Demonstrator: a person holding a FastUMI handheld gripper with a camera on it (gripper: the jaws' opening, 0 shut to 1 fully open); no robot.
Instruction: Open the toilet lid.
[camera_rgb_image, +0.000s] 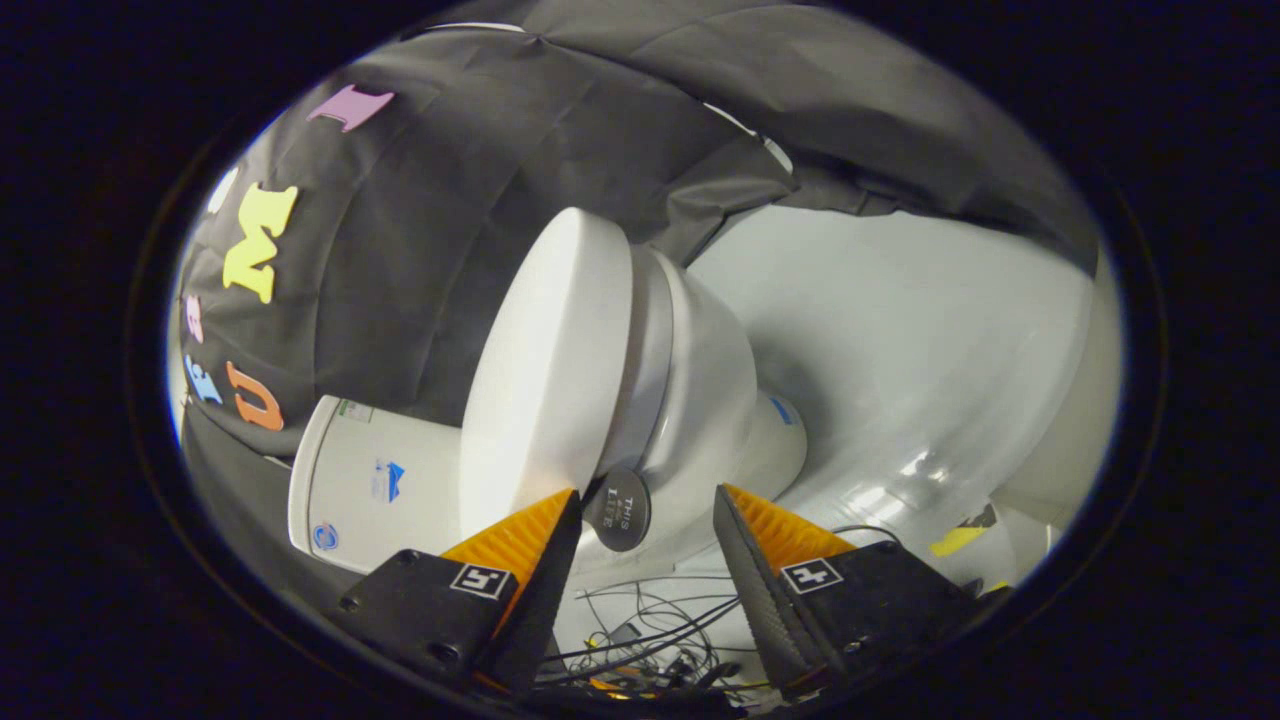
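Note:
The white toilet appears rolled on its side because the gripper is turned. Its lid (545, 370) lies closed on the seat, over the bowl (705, 400). The tank (370, 485) sits behind the lid. A dark round tab (617, 510) sticks out from the lid's front edge. My gripper (646, 495) is open, and the tab lies between the fingers, close to the finger on the lid's side. That finger's tip is at the lid's rim, while the other stands apart in front of the bowl. Neither finger presses on anything.
The glossy white floor (900, 350) spreads beyond the bowl. A tangle of thin cables (640, 640) lies on it under the fingers. A patch of yellow tape (955, 540) marks the floor nearby. Black cloth walls the booth behind the toilet.

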